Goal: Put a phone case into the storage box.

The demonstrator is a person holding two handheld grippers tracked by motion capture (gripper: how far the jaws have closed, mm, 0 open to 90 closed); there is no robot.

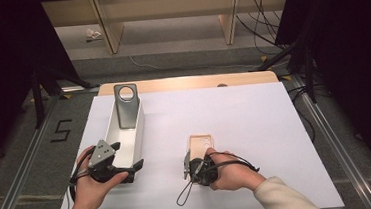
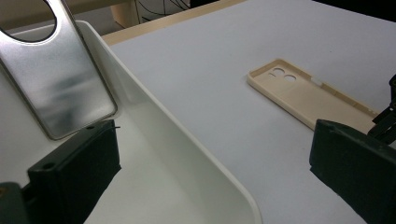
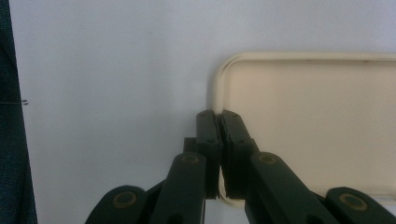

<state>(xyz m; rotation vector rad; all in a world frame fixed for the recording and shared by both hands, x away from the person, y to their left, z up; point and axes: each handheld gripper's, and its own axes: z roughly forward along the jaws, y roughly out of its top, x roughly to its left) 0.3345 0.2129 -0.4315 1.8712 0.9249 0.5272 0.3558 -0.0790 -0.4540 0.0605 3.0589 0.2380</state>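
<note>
- The right claw point(image 1: 189, 165), held in a hand point(image 1: 233, 170) with a pale sleeve, sits low over the near middle of the worktop point(image 1: 255, 129). In the right gripper view its black jaws are pinched together on the near long rim of the beige case point(image 3: 308, 121).
- That case is a phone shell of matte beige plastic, lying flat with its hollow side up, corners rounded, rim thin and raised. The left gripper view shows round camera cut-outs at its far end.
- The left claw point(image 1: 128, 168) is at the near end of the white bin point(image 1: 138, 133), its jaws spread wide. In the left gripper view one jaw stands inside the bin and the other outside, over the worktop, with the bin's wall between them and nothing held.
- The bin is a long, smooth, glossy white trough with rounded edges.
- Inside it, at the far end, a grey case point(image 1: 126, 106) leans upright against the end wall. It looks like brushed metal, with a large round hole near its top.
- The worktop is a plain white matte sheet over light wood.
</note>
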